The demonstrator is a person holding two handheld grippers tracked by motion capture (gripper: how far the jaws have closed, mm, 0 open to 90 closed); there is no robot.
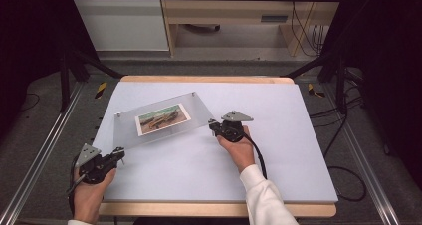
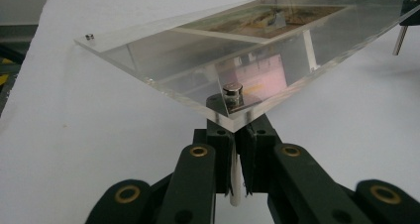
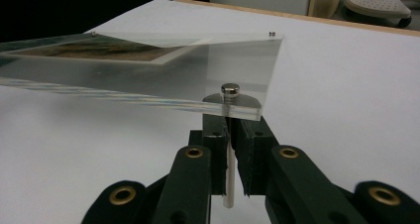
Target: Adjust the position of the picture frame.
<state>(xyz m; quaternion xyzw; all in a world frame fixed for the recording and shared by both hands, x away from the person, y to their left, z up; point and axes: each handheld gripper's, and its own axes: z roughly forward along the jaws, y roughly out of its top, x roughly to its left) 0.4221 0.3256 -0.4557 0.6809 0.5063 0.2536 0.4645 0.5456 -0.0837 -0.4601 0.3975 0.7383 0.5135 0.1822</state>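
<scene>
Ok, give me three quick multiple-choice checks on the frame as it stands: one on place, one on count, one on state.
1. Where does the photo sit?
A. inside the clear frame
B. flat on the table
C. between the left jaws

2. How many corner studs does the high view show on the frame?
A. two
B. four
C. six

3. What do the left gripper and right gripper grip?
A. the photo's edges
B. nothing, both are open
C. a white leg under a frame corner each

Answers: 1 A, the photo lies within the clear panel, raised off the table. 2 B, one stud shows at each corner. 3 C, in both gripper views the jaws close on a white leg below a stud.
</scene>
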